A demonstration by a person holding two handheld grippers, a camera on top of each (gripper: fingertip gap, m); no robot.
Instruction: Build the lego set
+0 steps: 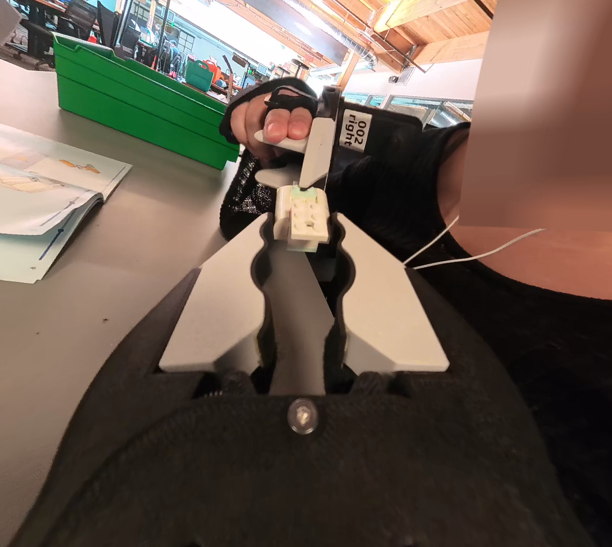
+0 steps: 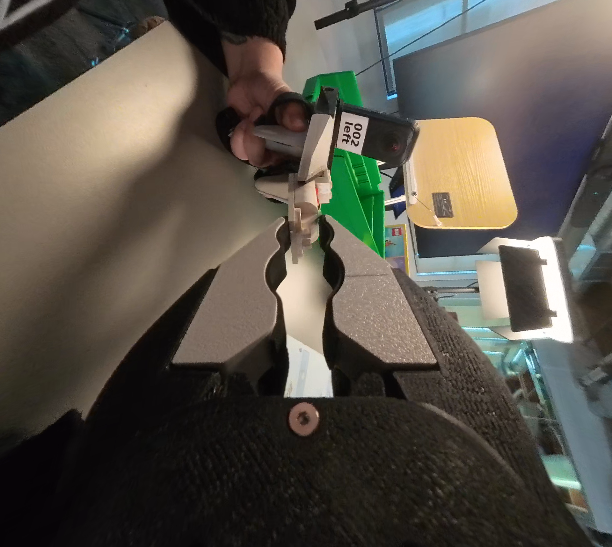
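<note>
White lego assembly [image 1: 303, 220] clamped between both tools' tips, above table [image 1: 139, 233].

Small white lego assembly [image 1: 303, 219] with pale green parts, held aloft, tilted

Left gripper [image 1: 303, 226] and right gripper [image 2: 303, 233] meet, jaws clamped.
</note>
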